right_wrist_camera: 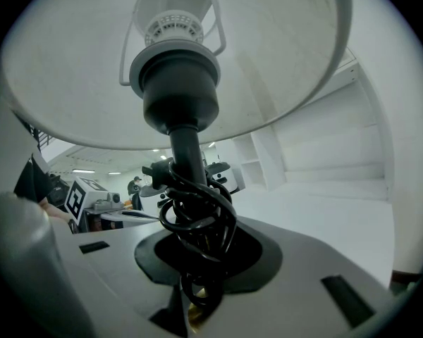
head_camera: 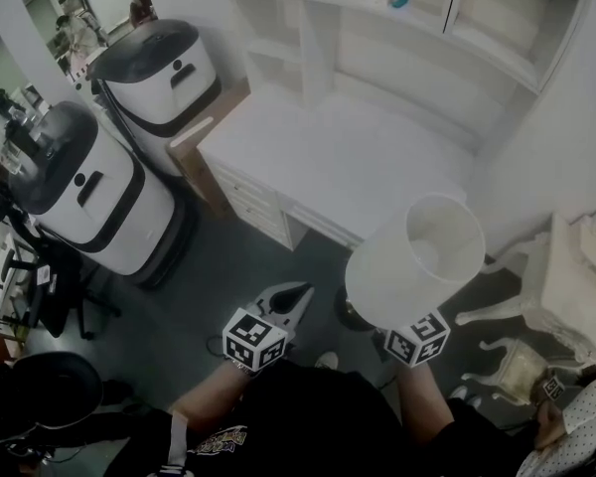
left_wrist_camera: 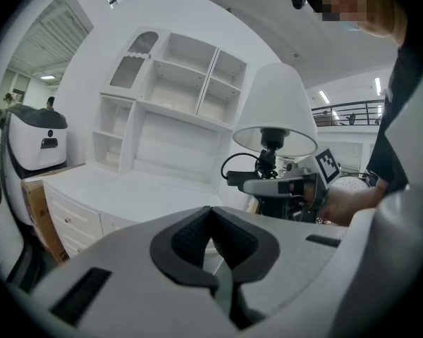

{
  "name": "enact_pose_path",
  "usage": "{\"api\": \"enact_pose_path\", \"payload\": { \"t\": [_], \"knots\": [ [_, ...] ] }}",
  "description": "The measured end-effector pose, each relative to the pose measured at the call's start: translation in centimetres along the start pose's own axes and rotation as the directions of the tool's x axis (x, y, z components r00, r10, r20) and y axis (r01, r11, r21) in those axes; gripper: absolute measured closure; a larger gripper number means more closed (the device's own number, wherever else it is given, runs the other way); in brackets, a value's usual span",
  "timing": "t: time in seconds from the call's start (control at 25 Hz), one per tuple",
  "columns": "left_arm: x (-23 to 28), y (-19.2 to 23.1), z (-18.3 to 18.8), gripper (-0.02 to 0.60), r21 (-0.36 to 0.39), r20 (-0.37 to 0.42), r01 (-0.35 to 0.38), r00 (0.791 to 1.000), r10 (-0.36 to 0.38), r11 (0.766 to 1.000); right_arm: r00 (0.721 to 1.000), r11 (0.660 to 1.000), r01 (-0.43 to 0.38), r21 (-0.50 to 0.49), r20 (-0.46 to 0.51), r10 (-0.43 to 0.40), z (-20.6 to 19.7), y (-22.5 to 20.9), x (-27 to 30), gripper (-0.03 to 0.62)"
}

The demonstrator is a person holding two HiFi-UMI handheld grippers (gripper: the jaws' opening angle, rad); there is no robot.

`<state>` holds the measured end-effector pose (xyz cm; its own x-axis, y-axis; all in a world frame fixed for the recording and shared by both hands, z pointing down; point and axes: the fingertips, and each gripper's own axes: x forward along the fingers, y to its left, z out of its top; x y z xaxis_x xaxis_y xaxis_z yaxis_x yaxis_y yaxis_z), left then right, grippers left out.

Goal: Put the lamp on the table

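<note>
The lamp [head_camera: 417, 251] has a white shade and a dark stem wound with black cord [right_wrist_camera: 197, 220]. It hangs upright over the dark floor, just in front of the white desk [head_camera: 328, 162]. My right gripper [right_wrist_camera: 197, 263] is shut on the stem below the shade, and in the head view the shade hides its jaws. The left gripper [head_camera: 286, 306] sits to the lamp's left, jaws shut and holding nothing [left_wrist_camera: 213, 213]. From the left gripper view I see the lamp [left_wrist_camera: 275, 111] with the right gripper [left_wrist_camera: 285, 186] clamped below the shade.
A white hutch with shelves [head_camera: 397, 18] rises at the back of the desk. Two white and black rounded machines [head_camera: 89, 192] [head_camera: 164, 73] stand to the left. An ornate white side table [head_camera: 561, 296] is to the right. A black chair [head_camera: 40, 391] is at bottom left.
</note>
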<state>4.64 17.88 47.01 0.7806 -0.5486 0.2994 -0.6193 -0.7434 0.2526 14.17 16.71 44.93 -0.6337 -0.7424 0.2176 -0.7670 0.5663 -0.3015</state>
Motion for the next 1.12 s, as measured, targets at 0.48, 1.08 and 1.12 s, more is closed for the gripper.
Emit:
{"api": "enact_pose_path", "payload": {
  "t": [0.48,1.08,1.12],
  "knots": [
    [0.5,0.3,0.1,0.575,-0.004,0.000,0.005,1.000,-0.005,1.000,1.000,1.000,-0.003,0.004,0.008,0.003,0.6,-0.3,0.4,0.490],
    [0.9,0.3,1.0,0.575,0.005,0.009,0.007,1.000,-0.007,1.000,1.000,1.000,0.012,0.014,0.020,-0.012,1.2,-1.4,0.2,0.490],
    [0.9,0.3,1.0,0.575,0.004,0.010,0.007,1.000,-0.007,1.000,1.000,1.000,0.011,0.014,0.020,-0.011,1.3,-1.3,0.2,0.490]
  ]
}}
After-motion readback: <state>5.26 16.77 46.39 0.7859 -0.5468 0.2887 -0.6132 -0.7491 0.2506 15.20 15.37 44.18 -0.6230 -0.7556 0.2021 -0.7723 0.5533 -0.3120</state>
